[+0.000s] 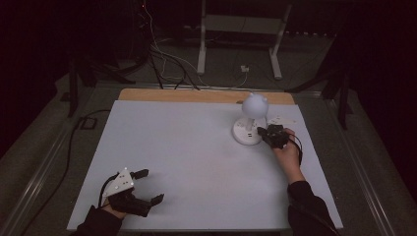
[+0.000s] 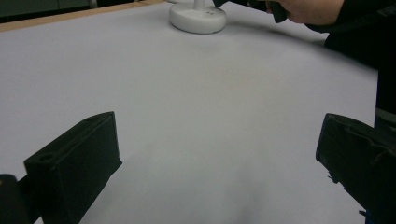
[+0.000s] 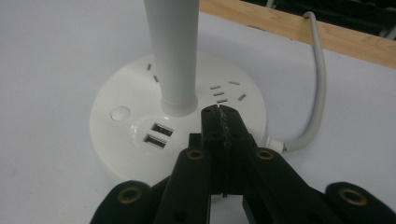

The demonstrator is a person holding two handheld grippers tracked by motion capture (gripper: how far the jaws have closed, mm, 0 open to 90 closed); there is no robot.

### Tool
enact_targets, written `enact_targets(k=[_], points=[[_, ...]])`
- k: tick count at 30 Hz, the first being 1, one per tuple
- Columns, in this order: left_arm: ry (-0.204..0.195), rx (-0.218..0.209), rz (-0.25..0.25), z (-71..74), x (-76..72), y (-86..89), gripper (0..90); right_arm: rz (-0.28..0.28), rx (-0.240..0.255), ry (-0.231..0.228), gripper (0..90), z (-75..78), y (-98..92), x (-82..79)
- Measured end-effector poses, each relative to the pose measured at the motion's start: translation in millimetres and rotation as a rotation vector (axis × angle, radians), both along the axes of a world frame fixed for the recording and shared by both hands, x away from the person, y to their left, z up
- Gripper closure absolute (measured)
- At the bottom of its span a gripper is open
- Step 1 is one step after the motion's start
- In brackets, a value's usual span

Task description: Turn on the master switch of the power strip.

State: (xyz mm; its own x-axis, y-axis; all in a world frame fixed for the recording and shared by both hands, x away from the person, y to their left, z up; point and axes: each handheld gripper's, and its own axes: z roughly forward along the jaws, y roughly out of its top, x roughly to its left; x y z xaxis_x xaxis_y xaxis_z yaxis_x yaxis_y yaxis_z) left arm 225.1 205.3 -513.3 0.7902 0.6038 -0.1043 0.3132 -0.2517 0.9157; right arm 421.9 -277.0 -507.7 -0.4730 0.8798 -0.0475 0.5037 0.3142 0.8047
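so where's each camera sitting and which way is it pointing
High view: above the person's side, looking forward and down on the table; both forearms, left gripper and right gripper show.
Left gripper view: low over the table, facing across it between open jaws to the lamp and right hand.
Right gripper view: above the lamp base, jaws closed.
All three share the lamp.

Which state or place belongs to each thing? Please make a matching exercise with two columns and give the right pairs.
Things:
1. white round lamp base
2. left gripper
3. right gripper
4. white cable

States or places:
a. jaws closed together, tips over the base
b. bears two USB ports and a round button
c. jaws wide apart above bare table
d. runs from the base toward the wooden edge

Pairs: 1-b, 2-c, 3-a, 4-d
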Motion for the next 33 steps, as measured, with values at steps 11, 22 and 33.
enact_targets(k=[11, 22, 33], points=[[0.000, 0.002, -0.001, -0.3, -0.1, -0.7, 0.2, -0.011, -0.033, -0.011, 90.0, -1.9, 3.5, -2.4], [-0.001, 0.004, -0.004, -0.1, -0.5, -1.0, 0.2, -0.035, -0.100, -0.012, 90.0, -1.9, 11.9, -3.7], [-0.003, -0.002, -0.005, 0.5, -1.2, -0.5, 0.2, -0.025, -0.089, 0.022, 90.0, -1.1, 9.6, -0.7]])
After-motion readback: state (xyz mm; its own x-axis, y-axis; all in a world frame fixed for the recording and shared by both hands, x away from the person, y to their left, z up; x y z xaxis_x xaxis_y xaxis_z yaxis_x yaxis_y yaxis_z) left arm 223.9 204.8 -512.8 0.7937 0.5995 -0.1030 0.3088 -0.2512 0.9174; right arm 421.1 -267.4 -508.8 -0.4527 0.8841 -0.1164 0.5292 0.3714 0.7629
